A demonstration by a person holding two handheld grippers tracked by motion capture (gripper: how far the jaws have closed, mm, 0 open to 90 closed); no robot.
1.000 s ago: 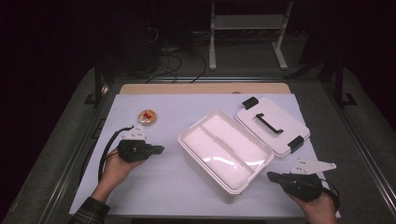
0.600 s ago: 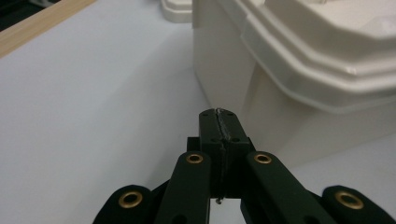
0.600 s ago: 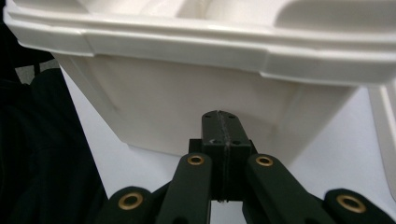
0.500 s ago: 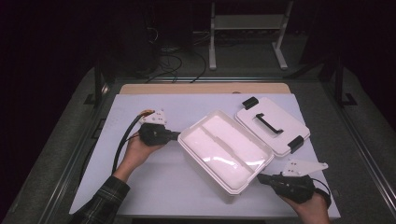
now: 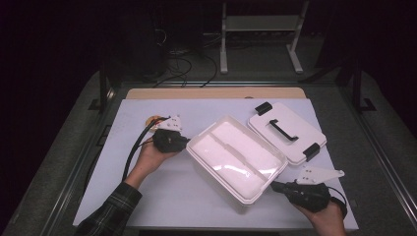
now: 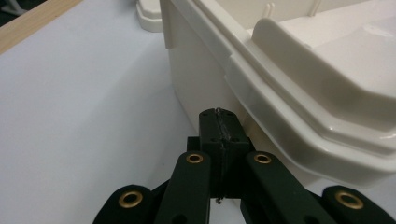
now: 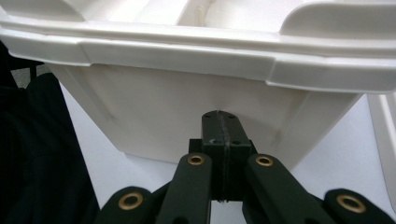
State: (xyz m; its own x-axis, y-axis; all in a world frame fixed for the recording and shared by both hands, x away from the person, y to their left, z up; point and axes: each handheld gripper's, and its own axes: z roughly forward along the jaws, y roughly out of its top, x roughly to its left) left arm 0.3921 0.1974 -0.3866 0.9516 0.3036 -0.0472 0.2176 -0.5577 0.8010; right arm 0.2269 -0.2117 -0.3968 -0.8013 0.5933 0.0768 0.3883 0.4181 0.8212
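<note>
Since a second earlier, the left gripper [image 5: 184, 142] had slid across to the white box [image 5: 236, 157], closed and empty. Opposite, the right gripper [image 5: 275, 186], also closed on nothing, sat at its near end.

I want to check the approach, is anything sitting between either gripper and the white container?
Nothing visible. The left gripper, jaws shut, is right up against one end wall of the white container; the right gripper, also shut, is against the opposite end. The lid lies off to the side.

White bin [image 5: 236, 157], black-handled white lid [image 5: 287, 132]
</note>
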